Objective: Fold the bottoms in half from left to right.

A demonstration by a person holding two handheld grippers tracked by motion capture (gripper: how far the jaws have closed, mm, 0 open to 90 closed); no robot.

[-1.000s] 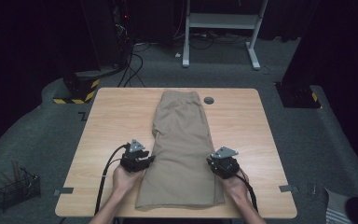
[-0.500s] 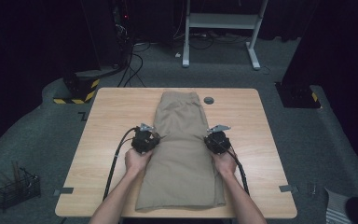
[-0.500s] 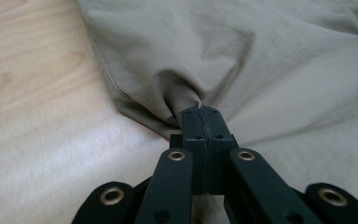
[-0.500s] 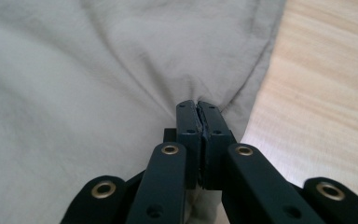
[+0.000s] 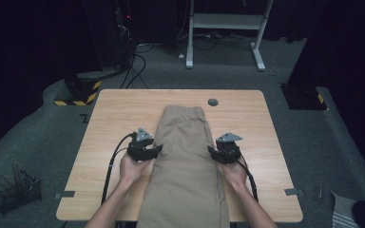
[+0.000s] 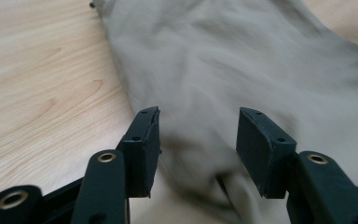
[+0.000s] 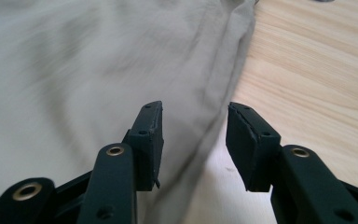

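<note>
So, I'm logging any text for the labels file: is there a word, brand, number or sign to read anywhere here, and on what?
None can be read: the trousers, the table and the tongs show no print.

A light wooden tabletop [image 5: 114, 118] carried the work, its grain running lengthwise, and it stood on a grey carpeted floor [image 5: 52, 137]. A pair of khaki trousers [image 5: 183, 156] lay flat along its middle, one end near the far edge and the other reaching past the near edge. A small round dark grommet [image 5: 212, 101] sat in the tabletop just beside the trousers' far end. Bare wood showed on both sides of the cloth.
</note>
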